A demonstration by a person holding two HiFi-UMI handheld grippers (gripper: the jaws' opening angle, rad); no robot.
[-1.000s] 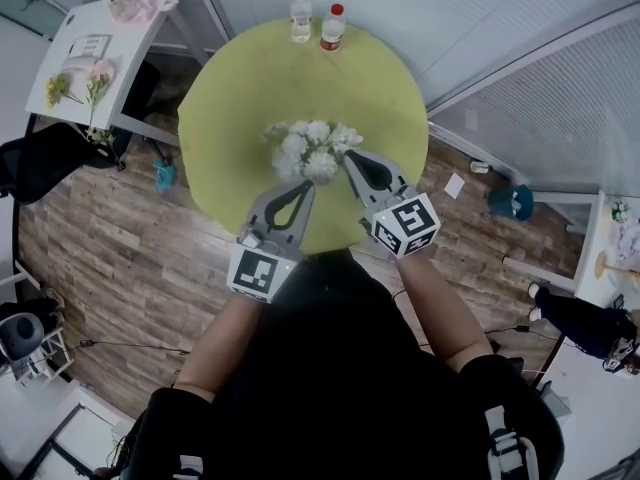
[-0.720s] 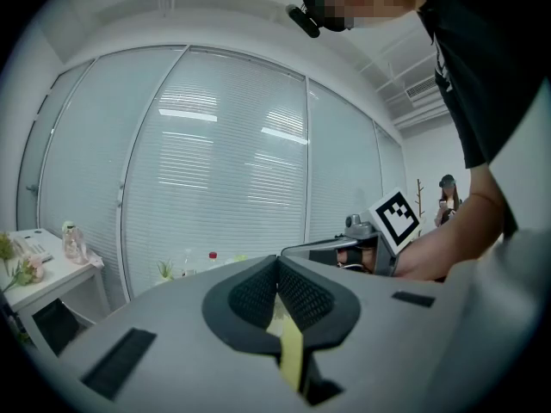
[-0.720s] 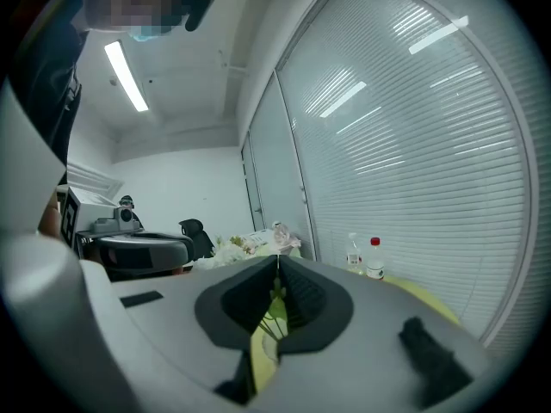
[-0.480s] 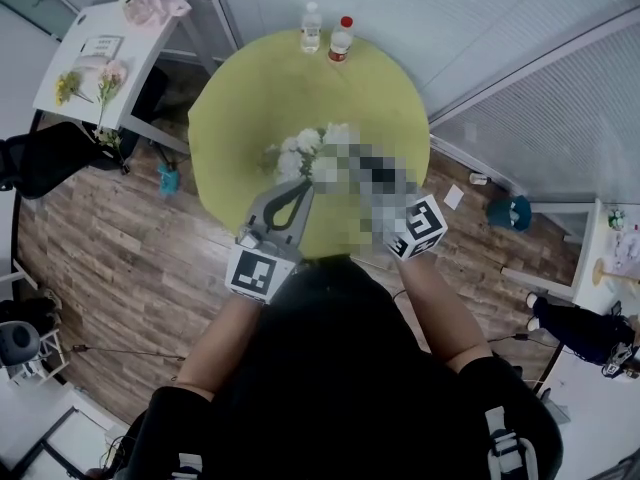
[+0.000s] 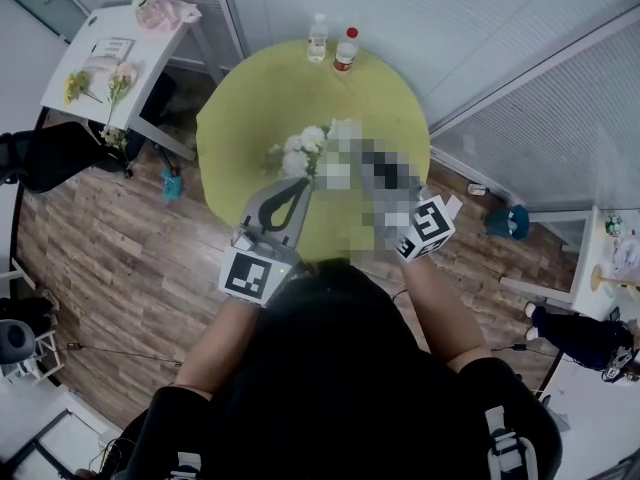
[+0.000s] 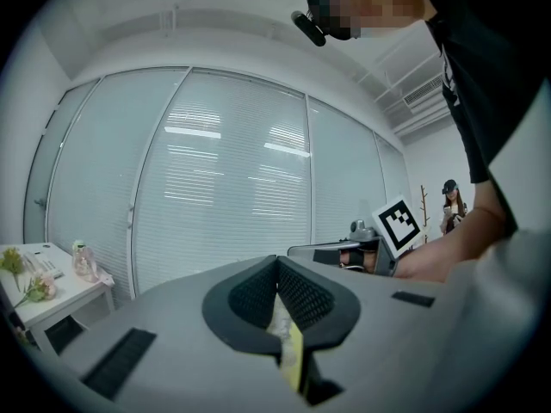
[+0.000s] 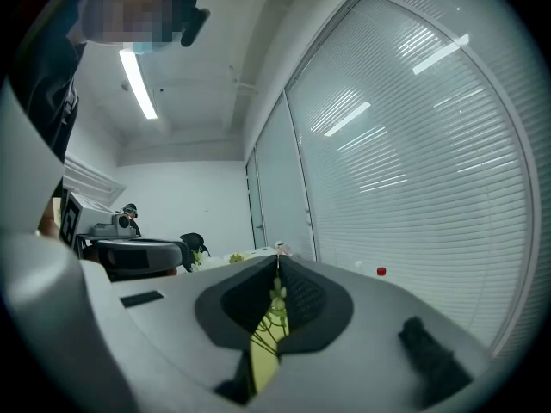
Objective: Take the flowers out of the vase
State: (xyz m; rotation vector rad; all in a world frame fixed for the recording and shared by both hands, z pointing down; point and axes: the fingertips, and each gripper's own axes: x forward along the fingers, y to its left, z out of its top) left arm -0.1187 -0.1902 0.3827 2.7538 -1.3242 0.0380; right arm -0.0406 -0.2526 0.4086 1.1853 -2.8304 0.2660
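a: where's the task thing?
b: flowers, a white bunch over the middle of the yellow-green table, between the two tools. vase isn't visible from above, i'd guess it's under the blooms.
a: tool states?
b: left tool is pressed together, with a pale scrap wedged low in the slot. looks like petal or stem, so i read it as pinching the bunch. right tool is pressed together too, with green stems in its slot. same read. its tip in the head view sits under a mosaic patch.
a: what can go wrong?
b: it's a narrow pinch on thin stems, so one could slide out and drop on the table, or snap if the pull goes sideways. two tools on one bunch, so an uneven pull could split it or tear stems. nothing seen holding the vase either, so stems snagging in its neck could drag it up or tip it.
a: bottles?
b: two bottles at the far edge, well apart. low risk.
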